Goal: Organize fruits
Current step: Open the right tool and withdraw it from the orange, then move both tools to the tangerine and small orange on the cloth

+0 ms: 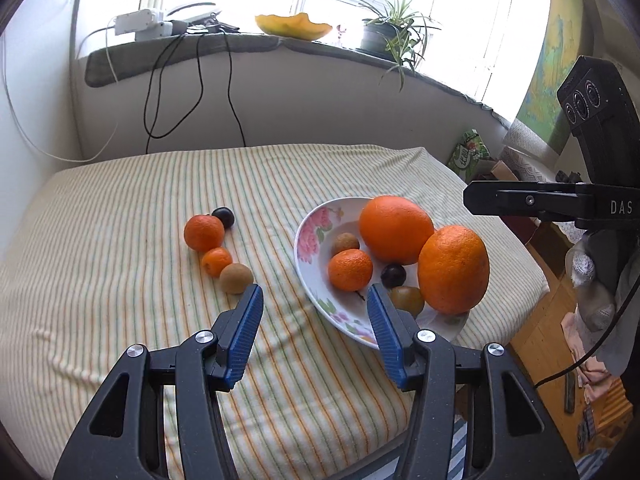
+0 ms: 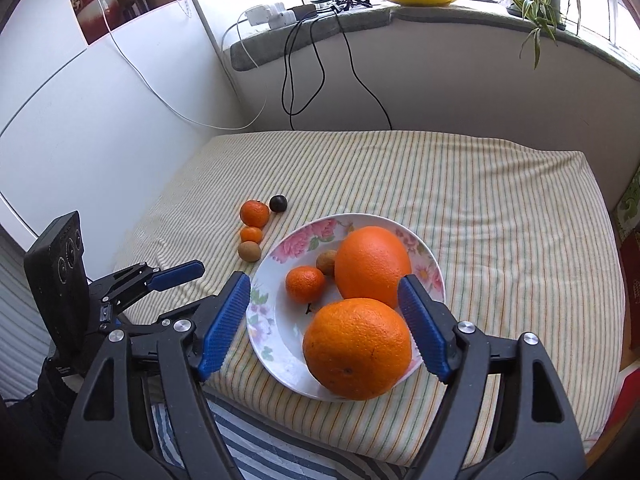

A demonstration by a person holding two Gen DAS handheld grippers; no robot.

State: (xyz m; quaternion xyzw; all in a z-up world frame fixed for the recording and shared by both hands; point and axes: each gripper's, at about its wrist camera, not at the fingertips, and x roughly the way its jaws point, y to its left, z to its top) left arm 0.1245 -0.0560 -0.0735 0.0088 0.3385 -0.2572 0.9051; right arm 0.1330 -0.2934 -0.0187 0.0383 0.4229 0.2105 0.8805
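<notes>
Home bedroom: striped bed [image 2: 480,184], windowsill plant [image 1: 390,32].

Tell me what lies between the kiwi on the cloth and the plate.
Only bare striped cloth lies between kiwi and plate, seen in both wrist views.

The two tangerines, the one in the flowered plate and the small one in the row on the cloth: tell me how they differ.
The plate tangerine lies inside the flowered plate, while the small row tangerine lies on the striped cloth. The plate tangerine looks clearly larger. The plate tangerine lies close beside a large orange; the small row tangerine sits between a bigger tangerine and a brown fruit. Both are round, orange and held by no gripper.
</notes>
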